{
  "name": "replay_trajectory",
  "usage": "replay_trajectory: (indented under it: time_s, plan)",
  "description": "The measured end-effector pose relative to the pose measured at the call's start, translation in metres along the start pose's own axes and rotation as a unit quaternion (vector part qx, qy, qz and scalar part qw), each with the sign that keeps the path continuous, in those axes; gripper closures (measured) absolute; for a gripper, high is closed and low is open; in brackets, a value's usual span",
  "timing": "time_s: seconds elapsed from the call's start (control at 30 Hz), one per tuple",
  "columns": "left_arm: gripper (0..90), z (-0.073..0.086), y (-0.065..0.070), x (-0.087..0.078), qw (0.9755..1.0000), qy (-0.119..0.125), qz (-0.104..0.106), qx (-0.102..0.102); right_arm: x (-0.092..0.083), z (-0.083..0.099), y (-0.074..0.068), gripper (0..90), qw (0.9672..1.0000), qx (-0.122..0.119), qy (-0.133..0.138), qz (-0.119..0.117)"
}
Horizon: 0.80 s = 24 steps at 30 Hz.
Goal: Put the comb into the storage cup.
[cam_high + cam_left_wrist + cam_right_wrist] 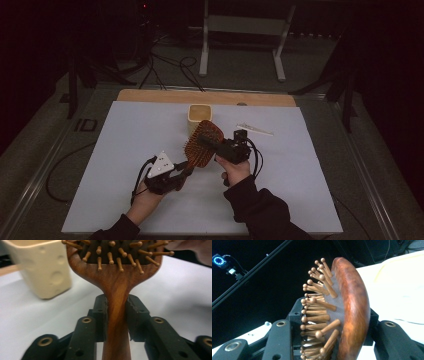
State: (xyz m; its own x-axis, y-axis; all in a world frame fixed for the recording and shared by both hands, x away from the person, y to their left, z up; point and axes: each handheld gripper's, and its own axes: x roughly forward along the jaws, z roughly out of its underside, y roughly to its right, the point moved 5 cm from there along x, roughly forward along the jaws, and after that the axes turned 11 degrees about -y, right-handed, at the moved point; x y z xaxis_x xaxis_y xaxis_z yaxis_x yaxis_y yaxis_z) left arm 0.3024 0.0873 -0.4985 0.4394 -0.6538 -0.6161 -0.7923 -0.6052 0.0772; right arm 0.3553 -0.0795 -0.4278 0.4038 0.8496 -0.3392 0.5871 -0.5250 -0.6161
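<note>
Above the sheet, hairbrush (202,146) head pointing away

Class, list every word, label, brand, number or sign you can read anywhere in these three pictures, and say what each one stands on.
"ID": pale letters on the dark floor left of the table, dim, so the reading is uncertain.
Hairbrush: no lettering visible.
Cream cup: round dimples, no text.
No other readable text.

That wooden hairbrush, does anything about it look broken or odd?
Nothing looks damaged. The hairbrush is held off the table by both grippers at once: the left gripper clamps its handle, the right gripper squeezes its head across the pins. The pins look intact; the cup stands upright.
</note>
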Motion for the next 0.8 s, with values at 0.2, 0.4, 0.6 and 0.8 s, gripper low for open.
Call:
replay_trajectory:
  time_s: [0.2,0.4,0.6,0.8]
  plan:
    - [33.3,0.001,-0.002,0.0,0.9998,-0.014,0.007,-0.011,-0.007,-0.01,-0.008,51.9,0.9988,-0.045,0.007,0.017]
    - [18.9,0.0,-0.004,-0.004,0.9989,-0.032,0.025,-0.022,-0.016,-0.025,-0.011,51.7,0.997,-0.068,0.018,0.033]
    - [12.5,0.002,-0.008,-0.008,0.9984,-0.037,0.031,-0.028,-0.023,-0.038,-0.01,51.7,0.9962,-0.075,0.024,0.036]
    - [2.6,0.013,-0.01,-0.01,0.9958,-0.071,0.05,-0.029,-0.026,-0.051,-0.013,51.8,0.9943,-0.094,0.025,0.043]
